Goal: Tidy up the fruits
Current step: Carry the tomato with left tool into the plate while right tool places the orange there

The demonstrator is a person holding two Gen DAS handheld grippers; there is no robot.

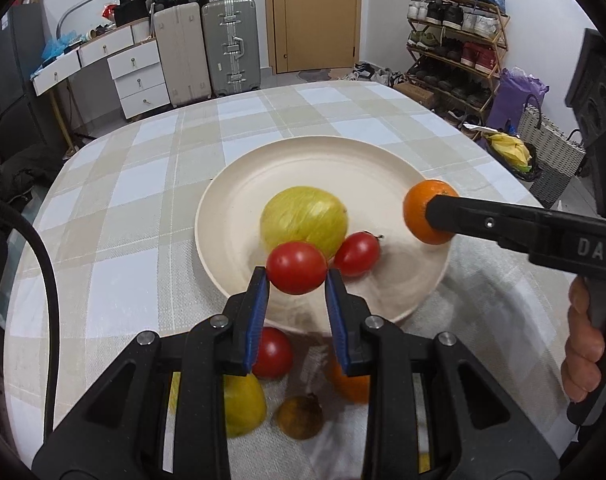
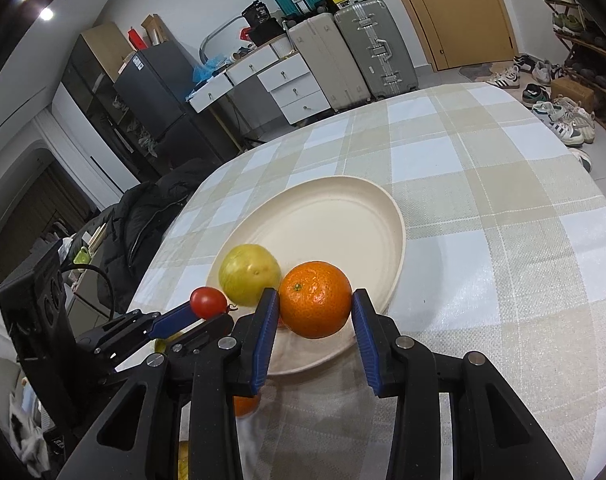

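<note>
Nearest the left wrist camera, a red tomato (image 1: 272, 353), a yellow fruit (image 1: 243, 404), a small brownish fruit (image 1: 300, 417) and an orange fruit (image 1: 349, 388) are seen lying on the checked tabletop (image 1: 115, 208), partly hidden by the fingers. A tomato (image 1: 296, 267) is clamped between the blue pads of the left gripper (image 1: 296, 280) and held above the near rim of the cream plate (image 1: 231, 200). An orange (image 2: 315, 299) is gripped by the right gripper (image 2: 315, 312) over the plate's near edge. On the plate, a second tomato (image 1: 357, 254) is set against a yellow-green fruit (image 1: 304, 220). Beyond the tabletop, suitcases (image 1: 231, 44) are stood by a door (image 1: 313, 16).
</note>
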